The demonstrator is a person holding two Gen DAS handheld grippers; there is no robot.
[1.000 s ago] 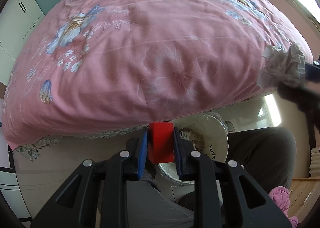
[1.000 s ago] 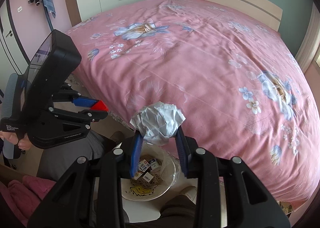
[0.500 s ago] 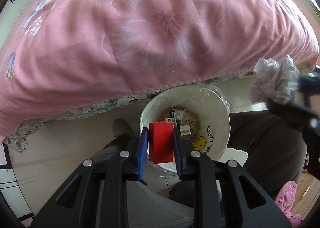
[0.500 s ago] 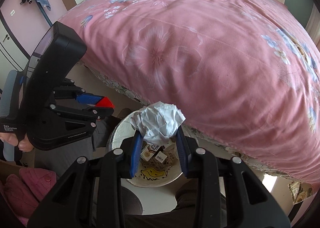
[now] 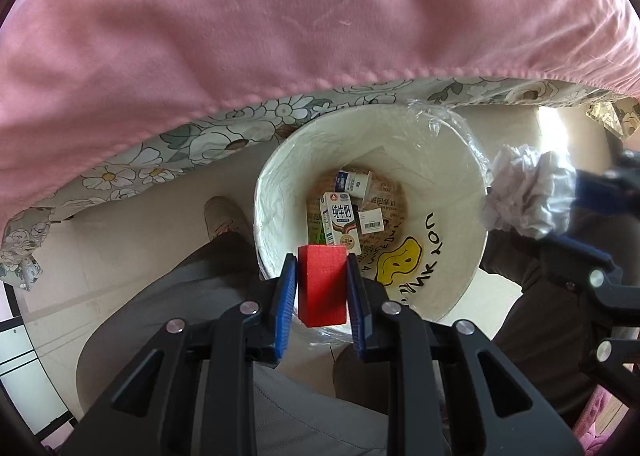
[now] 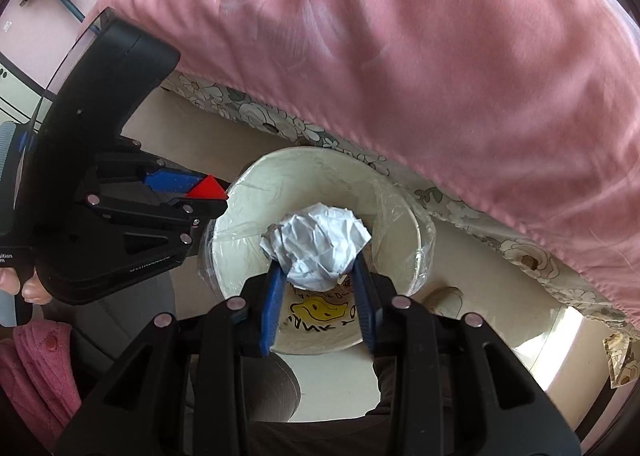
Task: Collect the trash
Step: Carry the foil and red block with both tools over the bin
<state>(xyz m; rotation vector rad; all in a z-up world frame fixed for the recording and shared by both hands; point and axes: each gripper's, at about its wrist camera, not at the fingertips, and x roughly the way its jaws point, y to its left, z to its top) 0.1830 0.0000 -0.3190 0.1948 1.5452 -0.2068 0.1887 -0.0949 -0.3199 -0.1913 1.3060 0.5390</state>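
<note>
A red foam block [image 5: 322,284] sits pinched between the blue pads of my left gripper [image 5: 321,262], which points down over the near rim of a white waste bin [image 5: 452,191]. The bin is lined with clear plastic and holds a milk carton [image 5: 339,221] and several small wrappers. My right gripper [image 6: 316,266] is shut on a crumpled white paper ball [image 6: 316,246], hanging over the mouth of the bin [image 6: 240,215]. The paper ball [image 5: 524,191] also shows at the bin's right rim in the left wrist view, and the left gripper [image 6: 212,191] with the red block [image 6: 206,188] shows at the bin's left rim.
A bed with a pink quilt [image 5: 280,15] and a floral sheet edge [image 5: 160,151] overhangs the bin on the far side. A person's grey-trousered legs [image 5: 168,304] and a shoe [image 5: 224,215] flank the bin on a pale floor. A pink slipper [image 6: 36,368] shows at lower left.
Both grippers have come down from above the bed to just over the bin, which now fills the middle of both views. Each still grips its item.
</note>
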